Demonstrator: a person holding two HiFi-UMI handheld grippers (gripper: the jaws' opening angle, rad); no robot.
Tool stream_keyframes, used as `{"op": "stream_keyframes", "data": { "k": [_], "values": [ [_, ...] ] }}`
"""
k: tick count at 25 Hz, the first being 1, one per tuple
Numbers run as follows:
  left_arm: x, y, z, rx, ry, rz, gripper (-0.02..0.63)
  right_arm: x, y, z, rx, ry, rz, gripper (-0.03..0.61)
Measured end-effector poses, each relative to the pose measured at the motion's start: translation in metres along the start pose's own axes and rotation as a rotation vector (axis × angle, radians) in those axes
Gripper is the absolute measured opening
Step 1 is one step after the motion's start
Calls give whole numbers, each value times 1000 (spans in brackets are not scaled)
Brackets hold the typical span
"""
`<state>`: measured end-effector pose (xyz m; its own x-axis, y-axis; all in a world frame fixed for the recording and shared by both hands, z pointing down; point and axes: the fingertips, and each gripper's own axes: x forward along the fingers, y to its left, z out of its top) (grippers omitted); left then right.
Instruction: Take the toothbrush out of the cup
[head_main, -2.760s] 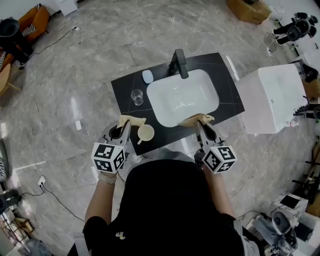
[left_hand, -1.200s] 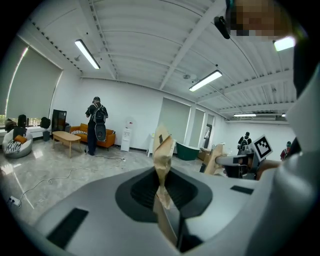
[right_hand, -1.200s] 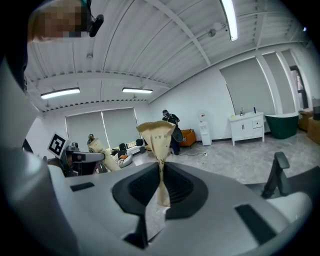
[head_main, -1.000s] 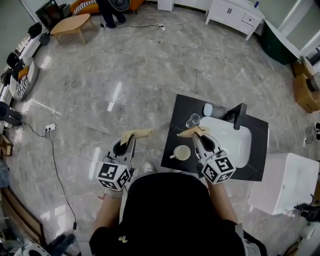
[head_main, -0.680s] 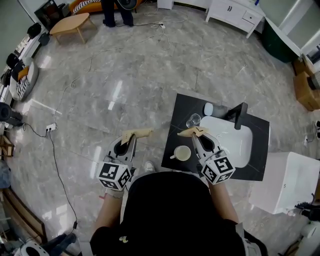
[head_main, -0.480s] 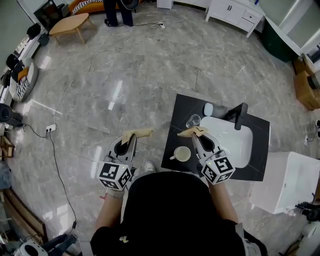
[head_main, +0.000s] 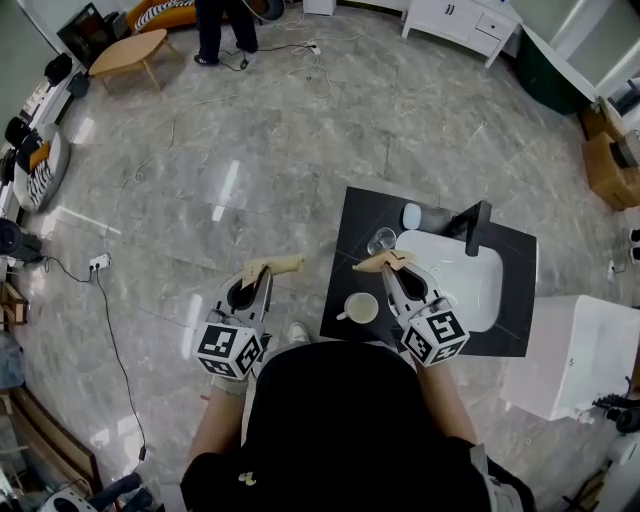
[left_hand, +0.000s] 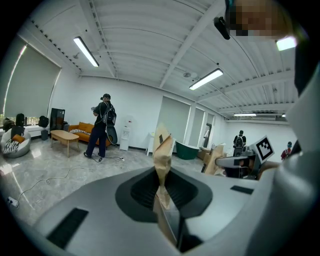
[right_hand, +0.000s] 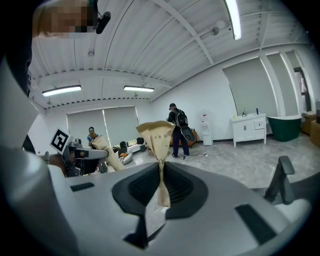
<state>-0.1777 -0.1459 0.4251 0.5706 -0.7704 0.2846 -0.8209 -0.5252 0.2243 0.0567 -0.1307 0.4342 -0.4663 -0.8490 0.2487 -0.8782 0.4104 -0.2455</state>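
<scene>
Holds left tongs (head_main: 272, 266) pressed together on nothing, over the floor just beside the worktop (head_main: 352, 215). Holds right tongs (head_main: 385, 263) pressed together likewise, empty, above the worktop between the cup (head_main: 361, 307) and a glass (head_main: 381, 241). Shows no toothbrush in any view; shows the cup upright near the worktop's near edge, mouth seemingly bare from above, too small for certainty. Fits either a brush low inside the cup or one already out and beyond view. Calls for confirming the brush's place before any further move
</scene>
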Motion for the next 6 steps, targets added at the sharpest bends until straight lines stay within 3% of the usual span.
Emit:
{"op": "stream_keyframes", "data": {
  "k": [6],
  "values": [
    [5, -2, 1, 1, 6, -13, 49, 0, -2, 1, 1, 1, -10, 46]
  ]
}}
